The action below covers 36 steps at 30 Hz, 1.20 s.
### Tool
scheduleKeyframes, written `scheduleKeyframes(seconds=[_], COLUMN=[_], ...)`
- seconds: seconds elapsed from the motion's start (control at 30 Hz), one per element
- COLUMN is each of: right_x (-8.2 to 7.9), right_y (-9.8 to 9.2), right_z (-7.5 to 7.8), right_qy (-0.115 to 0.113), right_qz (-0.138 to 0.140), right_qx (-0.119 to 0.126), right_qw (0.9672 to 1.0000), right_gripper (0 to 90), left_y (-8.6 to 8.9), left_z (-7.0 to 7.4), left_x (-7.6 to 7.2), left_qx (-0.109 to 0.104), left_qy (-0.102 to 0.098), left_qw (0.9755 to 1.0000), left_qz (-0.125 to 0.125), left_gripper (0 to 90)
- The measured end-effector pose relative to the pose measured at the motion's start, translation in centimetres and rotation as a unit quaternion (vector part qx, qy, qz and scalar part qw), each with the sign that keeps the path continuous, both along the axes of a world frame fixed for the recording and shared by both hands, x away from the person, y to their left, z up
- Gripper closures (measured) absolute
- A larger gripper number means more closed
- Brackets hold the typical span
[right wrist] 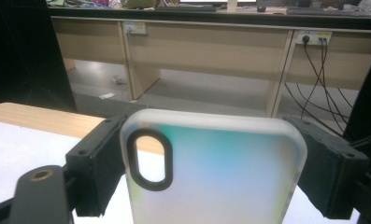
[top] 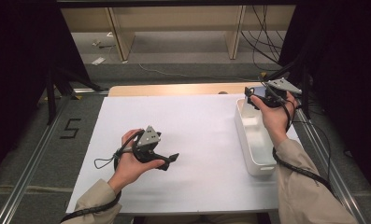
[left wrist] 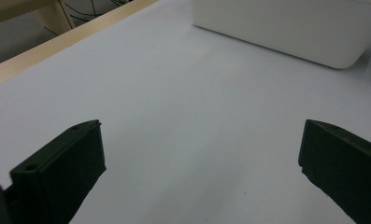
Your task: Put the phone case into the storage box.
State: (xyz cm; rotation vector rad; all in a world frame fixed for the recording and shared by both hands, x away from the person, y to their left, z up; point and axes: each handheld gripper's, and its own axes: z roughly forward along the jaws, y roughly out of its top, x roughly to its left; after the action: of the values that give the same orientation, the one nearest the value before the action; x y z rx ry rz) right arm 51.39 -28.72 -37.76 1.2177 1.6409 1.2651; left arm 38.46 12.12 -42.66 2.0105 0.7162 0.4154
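- A translucent frosted phone case with a black-rimmed oval camera cutout (right wrist: 211, 172) is being clamped across its width between the two black jaws of the right gripper (right wrist: 211, 163); in the high view the right gripper (top: 267, 99) is being held above the far end of the long white plastic bin (top: 253, 161) at the table's right side.
- The left gripper (left wrist: 197, 168) is being kept released, its jaws spread wide with nothing between them, low over the white sheet covering the table (left wrist: 174, 116); in the high view the left gripper (top: 157, 154) is being rested well apart from the bin.
- The case is being gripped only by its smooth edges, so a slip is being risked: a tilt of the wrist or a slackened squeeze would probably let it slide out and drop.
- Should it be released where it is, the case is likely being risked on the bin's far rim, where it could catch, tip and fall outside onto the sheet or the wooden table edge (top: 174, 88).
- The flexible shell is possibly being bowed by the clamp; a harder squeeze could make it spring out sideways.
- The cable trailing from the right gripper is being hung near the bin wall and could snag there.
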Motion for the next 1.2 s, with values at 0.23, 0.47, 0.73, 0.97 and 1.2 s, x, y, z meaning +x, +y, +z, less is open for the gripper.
scheduleKeyframes(seconds=[0.23, 0.47, 0.73, 0.97, 1.2], right_x=[0.14, 0.29, 0.48, 0.65, 0.79], right_y=[0.05, 0.13, 0.21, 0.25, 0.35], right_z=[-0.07, -0.09, -0.19, -0.28, -0.36], right_qy=[0.000, 0.001, 0.002, 0.002, 0.003], right_qz=[0.000, 0.000, 0.000, 0.000, 0.000], right_qx=[-0.002, -0.004, -0.006, -0.007, -0.007], right_qw=[1.0000, 1.0000, 1.0000, 1.0000, 1.0000], right_gripper=[18.6, 18.6, 18.6, 18.6, 18.6], left_y=[0.00, -0.02, -0.02, -0.04, -0.03], left_z=[-0.01, -0.02, -0.02, -0.03, -0.04], left_x=[0.01, 0.01, 0.01, 0.03, 0.02], left_qx=[0.000, 0.000, 0.000, -0.001, -0.001], left_qy=[0.000, 0.000, 0.000, 0.000, 0.001], left_qw=[1.0000, 1.0000, 1.0000, 1.0000, 1.0000], left_qz=[0.000, -0.001, -0.001, -0.001, -0.001], left_gripper=[0.1, 0.1, 0.2, 0.2, 0.2])
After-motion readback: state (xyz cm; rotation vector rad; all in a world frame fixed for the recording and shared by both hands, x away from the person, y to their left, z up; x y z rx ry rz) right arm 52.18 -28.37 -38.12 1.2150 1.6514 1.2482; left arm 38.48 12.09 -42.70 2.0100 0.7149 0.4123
